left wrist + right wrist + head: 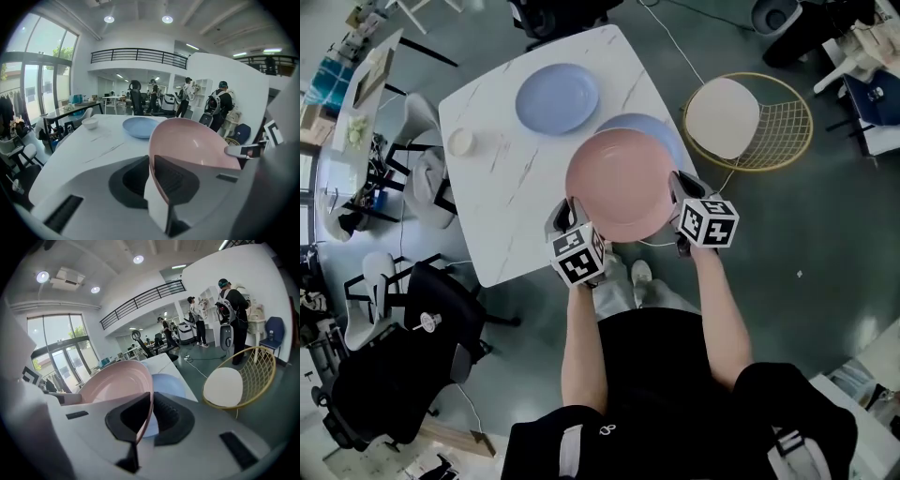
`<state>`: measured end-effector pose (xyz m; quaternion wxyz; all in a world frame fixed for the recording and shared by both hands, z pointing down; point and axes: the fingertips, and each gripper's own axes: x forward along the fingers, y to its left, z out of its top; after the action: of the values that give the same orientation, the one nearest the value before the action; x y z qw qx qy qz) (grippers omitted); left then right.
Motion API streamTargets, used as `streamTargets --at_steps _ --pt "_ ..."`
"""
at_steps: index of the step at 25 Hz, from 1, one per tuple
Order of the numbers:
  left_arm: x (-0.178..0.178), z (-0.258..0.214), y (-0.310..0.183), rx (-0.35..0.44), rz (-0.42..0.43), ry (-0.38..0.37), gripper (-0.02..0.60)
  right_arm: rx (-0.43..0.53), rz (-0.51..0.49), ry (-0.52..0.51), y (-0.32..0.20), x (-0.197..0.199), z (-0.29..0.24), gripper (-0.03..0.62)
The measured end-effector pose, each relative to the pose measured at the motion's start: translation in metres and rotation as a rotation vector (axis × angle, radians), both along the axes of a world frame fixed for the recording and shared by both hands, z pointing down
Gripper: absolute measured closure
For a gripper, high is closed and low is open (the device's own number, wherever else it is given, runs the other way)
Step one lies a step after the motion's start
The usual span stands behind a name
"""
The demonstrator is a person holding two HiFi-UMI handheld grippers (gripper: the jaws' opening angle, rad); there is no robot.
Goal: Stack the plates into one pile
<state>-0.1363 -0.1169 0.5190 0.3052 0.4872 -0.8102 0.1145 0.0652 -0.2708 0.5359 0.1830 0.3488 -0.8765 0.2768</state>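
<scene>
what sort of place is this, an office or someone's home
Most likely an open-plan office or lab workspace, not a home. A railed mezzanine overlooks the floor, desks and black office chairs stand about, and a person with a backpack stands among others at the back.

A round pink plate [622, 183] hangs slightly tilted at frame centre, covering most of a pale blue plate [667, 133] just upper right. A second blue plate [557, 97] lies flat at upper centre-left.
</scene>
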Motion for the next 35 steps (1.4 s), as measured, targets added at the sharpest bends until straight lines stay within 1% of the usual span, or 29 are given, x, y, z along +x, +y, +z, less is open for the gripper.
streamTargets --at_steps 4,10,18,19,20,21,22,24,29,35 --pt "0.000 0.013 -0.026 -0.028 0.062 0.014 0.532 -0.022 0.058 0.023 -0.011 0.011 0.012 0.563" --pt "-0.008 0.035 -0.068 -0.070 0.160 0.040 0.532 -0.061 0.155 0.061 -0.031 0.015 0.033 0.563" --pt "-0.014 0.054 -0.113 -0.107 0.259 0.070 0.532 -0.079 0.268 0.103 -0.053 0.020 0.048 0.560" --pt "-0.013 0.056 -0.117 -0.110 0.273 0.072 0.531 -0.076 0.285 0.111 -0.055 0.021 0.050 0.555" --pt "-0.013 0.058 -0.120 -0.113 0.285 0.071 0.529 -0.074 0.299 0.117 -0.056 0.021 0.051 0.531" --pt "-0.014 0.060 -0.123 -0.117 0.293 0.067 0.524 -0.074 0.307 0.119 -0.057 0.019 0.053 0.491" --pt "-0.016 0.061 -0.125 -0.120 0.295 0.062 0.508 -0.076 0.310 0.118 -0.057 0.017 0.054 0.465" --pt "-0.021 0.061 -0.128 -0.123 0.293 0.058 0.477 -0.077 0.309 0.109 -0.056 0.014 0.056 0.457" --pt "-0.022 0.068 -0.123 -0.147 0.305 0.077 0.465 -0.095 0.325 0.091 -0.053 0.019 0.061 0.457" --pt "-0.018 0.073 -0.118 -0.162 0.316 0.090 0.465 -0.112 0.335 0.075 -0.049 0.024 0.064 0.457"
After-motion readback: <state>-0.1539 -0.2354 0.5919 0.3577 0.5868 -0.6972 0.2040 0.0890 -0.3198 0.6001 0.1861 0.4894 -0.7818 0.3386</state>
